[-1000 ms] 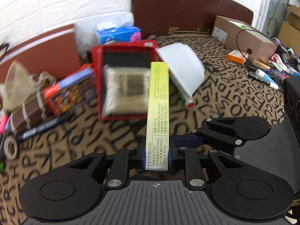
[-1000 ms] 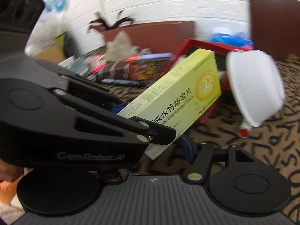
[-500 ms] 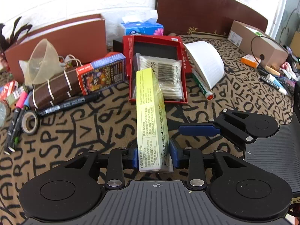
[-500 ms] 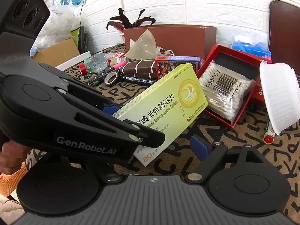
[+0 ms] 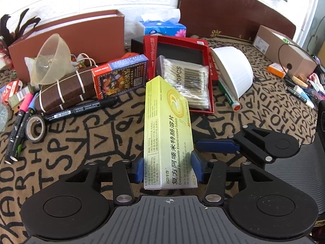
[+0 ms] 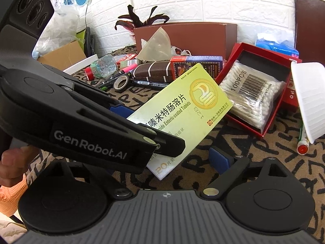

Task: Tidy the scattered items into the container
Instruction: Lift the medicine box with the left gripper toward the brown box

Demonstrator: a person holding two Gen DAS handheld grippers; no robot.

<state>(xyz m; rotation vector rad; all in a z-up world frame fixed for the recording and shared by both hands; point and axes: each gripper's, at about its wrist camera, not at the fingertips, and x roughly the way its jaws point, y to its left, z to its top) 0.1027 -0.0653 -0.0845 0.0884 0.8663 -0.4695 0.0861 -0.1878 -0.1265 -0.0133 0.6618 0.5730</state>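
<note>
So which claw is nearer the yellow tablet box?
Left. Both claws just opened wider: the left claw grips the box's near end, the right claw's visible pad stands clear of it.

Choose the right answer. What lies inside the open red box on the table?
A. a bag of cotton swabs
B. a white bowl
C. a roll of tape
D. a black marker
A: the bag of cotton swabs, printed "100PCS", lies in the red box; the tape roll and black marker lie on the cloth to its left, and the white bowl leans outside its right wall.
</note>
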